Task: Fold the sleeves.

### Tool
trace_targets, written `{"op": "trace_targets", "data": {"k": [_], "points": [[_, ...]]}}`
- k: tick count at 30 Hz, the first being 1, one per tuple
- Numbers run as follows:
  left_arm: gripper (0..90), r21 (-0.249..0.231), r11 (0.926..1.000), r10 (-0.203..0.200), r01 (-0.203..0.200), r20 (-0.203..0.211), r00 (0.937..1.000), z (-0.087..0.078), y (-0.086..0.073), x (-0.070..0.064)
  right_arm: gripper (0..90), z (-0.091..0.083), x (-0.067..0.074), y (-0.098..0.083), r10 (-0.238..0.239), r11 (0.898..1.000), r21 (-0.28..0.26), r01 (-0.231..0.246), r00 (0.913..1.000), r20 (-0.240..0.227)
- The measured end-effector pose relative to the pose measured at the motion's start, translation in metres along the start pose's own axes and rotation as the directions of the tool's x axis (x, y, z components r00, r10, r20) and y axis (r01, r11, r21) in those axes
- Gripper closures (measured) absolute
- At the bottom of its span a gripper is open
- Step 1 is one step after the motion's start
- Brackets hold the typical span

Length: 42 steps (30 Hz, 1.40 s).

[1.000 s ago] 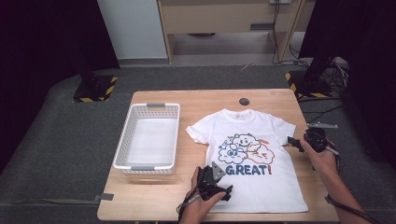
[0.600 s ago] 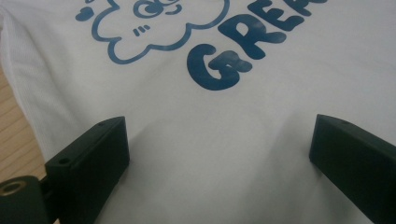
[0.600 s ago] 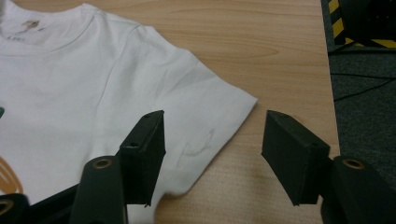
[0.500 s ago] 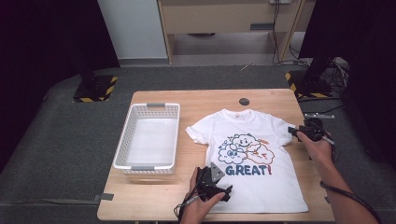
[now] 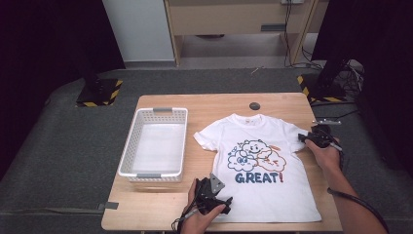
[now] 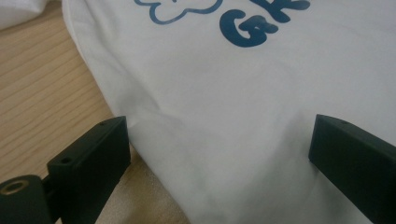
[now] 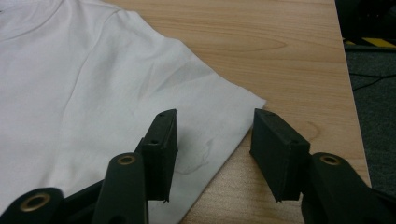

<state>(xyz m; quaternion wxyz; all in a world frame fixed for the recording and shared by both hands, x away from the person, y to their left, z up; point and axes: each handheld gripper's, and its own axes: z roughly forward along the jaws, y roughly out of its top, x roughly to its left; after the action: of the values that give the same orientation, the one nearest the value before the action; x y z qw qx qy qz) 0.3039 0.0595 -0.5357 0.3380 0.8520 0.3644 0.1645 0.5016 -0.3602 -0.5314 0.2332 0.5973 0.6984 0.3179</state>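
The right gripper [image 7: 212, 154] has moved in over the right sleeve of the T-shirt [image 5: 263, 165], its jaws just narrowing astride the sleeve edge but not yet pinching. The left gripper [image 5: 210, 192] stands wide apart at the shirt's near left hem on the worktop [image 5: 160, 202]. A two-point pickup looks imminent.

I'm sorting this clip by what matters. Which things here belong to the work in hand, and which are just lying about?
In the job:
- white T-shirt, spread flat on the table
- left gripper, open at the shirt's lower edge
- right gripper, jaws just closing around the sleeve edge

Lying about:
- white basket
- round dark spot in the tabletop
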Motion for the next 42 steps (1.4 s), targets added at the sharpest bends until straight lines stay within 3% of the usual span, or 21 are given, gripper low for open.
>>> {"op": "trace_targets", "data": {"k": [5,18,23,31,42], "points": [[4.6,-0.007,0.9995,-0.031,0.031,0.009,0.9995,0.001,-0.003,0.001,56.9,0.000,0.002,-0.004,-0.011,1.000,-0.029,0.011,0.9999,0.008],[3.0,-0.022,0.9991,-0.036,0.036,0.014,0.9993,0.002,-0.004,0.001,80.7,0.001,0.011,-0.004,-0.020,0.999,-0.042,0.020,0.9997,-0.010],[2.7,-0.021,0.9991,-0.035,0.035,0.012,0.9993,0.002,-0.004,0.001,83.1,0.000,0.010,-0.003,-0.019,0.999,-0.037,0.018,0.9996,-0.018],[2.7,-0.021,0.9990,-0.038,0.038,0.010,0.9992,0.002,-0.004,0.000,84.3,-0.011,0.017,0.008,-0.050,0.996,-0.071,0.048,0.9986,-0.019],[2.5,-0.021,0.9990,-0.039,0.039,0.009,0.9992,0.002,-0.004,0.000,84.3,-0.024,0.047,0.019,-0.166,0.982,-0.095,0.162,0.9854,-0.037]]}}
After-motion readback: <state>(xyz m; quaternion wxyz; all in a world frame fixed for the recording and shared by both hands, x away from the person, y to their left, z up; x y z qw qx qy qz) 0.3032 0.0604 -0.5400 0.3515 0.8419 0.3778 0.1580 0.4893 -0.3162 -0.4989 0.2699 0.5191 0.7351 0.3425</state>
